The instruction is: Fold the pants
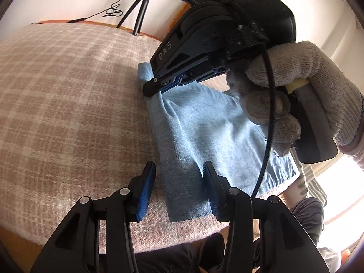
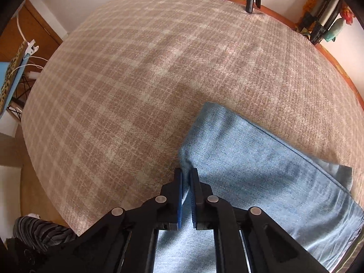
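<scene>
Light blue denim pants [image 1: 204, 127] lie folded on a round table covered with a beige plaid cloth [image 1: 68, 91]. My left gripper [image 1: 179, 179] is open, its blue pads straddling the near left edge of the pants. My right gripper [image 1: 154, 86], held in a grey knit glove [image 1: 307, 79], is shut on the far left edge of the pants. In the right wrist view the pants [image 2: 261, 170] fill the lower right, and the right gripper [image 2: 187, 179] pinches a fold of the denim between its pads.
A black tripod [image 1: 141, 6] and a cable [image 1: 109, 11] stand at the table's far edge. A chair with a blue and leopard-print item [image 2: 11, 79] stands to the left of the table. Cluttered items [image 2: 323, 20] sit at the far right.
</scene>
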Tool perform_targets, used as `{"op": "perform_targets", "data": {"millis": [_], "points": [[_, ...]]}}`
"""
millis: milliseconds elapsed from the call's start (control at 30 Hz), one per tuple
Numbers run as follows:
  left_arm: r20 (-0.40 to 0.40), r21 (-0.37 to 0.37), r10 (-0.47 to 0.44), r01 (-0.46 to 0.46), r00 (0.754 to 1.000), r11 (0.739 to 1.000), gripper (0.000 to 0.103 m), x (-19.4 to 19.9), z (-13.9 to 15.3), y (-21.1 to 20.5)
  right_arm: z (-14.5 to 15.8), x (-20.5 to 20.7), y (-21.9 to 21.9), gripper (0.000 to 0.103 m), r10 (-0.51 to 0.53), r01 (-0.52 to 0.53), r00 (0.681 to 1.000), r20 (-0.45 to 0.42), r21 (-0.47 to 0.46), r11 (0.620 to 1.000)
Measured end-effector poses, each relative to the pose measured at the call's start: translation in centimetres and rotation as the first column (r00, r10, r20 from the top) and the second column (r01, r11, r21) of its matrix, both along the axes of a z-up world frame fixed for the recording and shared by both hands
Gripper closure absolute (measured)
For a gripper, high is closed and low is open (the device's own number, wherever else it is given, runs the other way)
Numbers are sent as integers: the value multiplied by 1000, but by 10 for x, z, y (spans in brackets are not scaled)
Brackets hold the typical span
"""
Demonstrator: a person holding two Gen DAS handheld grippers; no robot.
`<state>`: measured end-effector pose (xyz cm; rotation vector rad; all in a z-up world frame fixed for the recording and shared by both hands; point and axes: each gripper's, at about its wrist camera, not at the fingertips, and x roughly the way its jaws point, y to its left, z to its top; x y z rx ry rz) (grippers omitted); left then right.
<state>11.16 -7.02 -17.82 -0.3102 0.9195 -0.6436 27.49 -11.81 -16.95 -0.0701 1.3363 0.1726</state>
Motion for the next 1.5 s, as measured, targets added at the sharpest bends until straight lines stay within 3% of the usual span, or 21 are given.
{"op": "perform_targets", "data": {"millis": [100, 133, 233, 267, 300, 367, 633, 733, 833, 967, 1233, 1500], "points": [[-32, -38, -13, 12, 999, 999, 64, 3, -6, -2, 11, -7, -17, 100, -36, 33, 999, 30, 93, 995], [-24, -41, -5, 4, 1000, 999, 78, 2, -6, -3, 14, -8, -23, 100, -45, 41, 998, 36, 119, 992], [29, -48, 3, -1, 1000, 999, 87, -2, 3, -8, 22, -11, -32, 100, -42, 35, 998, 49, 145, 989], [55, -44, -1, 3, 998, 999, 87, -5, 7, -9, 24, -11, -32, 94, -29, 21, 998, 53, 143, 990], [82, -35, -4, 7, 997, 999, 88, -7, 11, -11, 28, -8, -36, 92, -17, 10, 998, 53, 138, 990], [126, -18, -12, 14, 992, 1000, 89, -11, 18, -16, 32, -10, -32, 65, -8, 3, 999, 46, 102, 995], [167, -4, -28, 29, 986, 1000, 89, -12, 24, -27, 16, -2, 13, 60, 78, -80, 996, -35, -58, 995], [184, 10, -38, 37, 982, 999, 89, -15, 26, -29, 6, 0, 22, 61, 95, -102, 994, -58, -141, 985], [180, 11, -44, 43, 983, 999, 89, -15, 27, -31, 4, -1, 22, 79, 102, -110, 994, -49, -188, 976], [164, -2, -51, 52, 985, 999, 89, -13, 28, -30, 15, -8, 9, 96, 98, -96, 995, 4, -139, 986], [176, 118, -106, 86, 979, 989, 89, -19, 43, -50, 43, -30, -29, 100, 2, -10, 991, 135, 53, 999], [189, 152, -138, 110, 972, 982, 89, -25, 53, -64, 53, -42, -53, 100, -51, 17, 977, 208, 163, 987]]}}
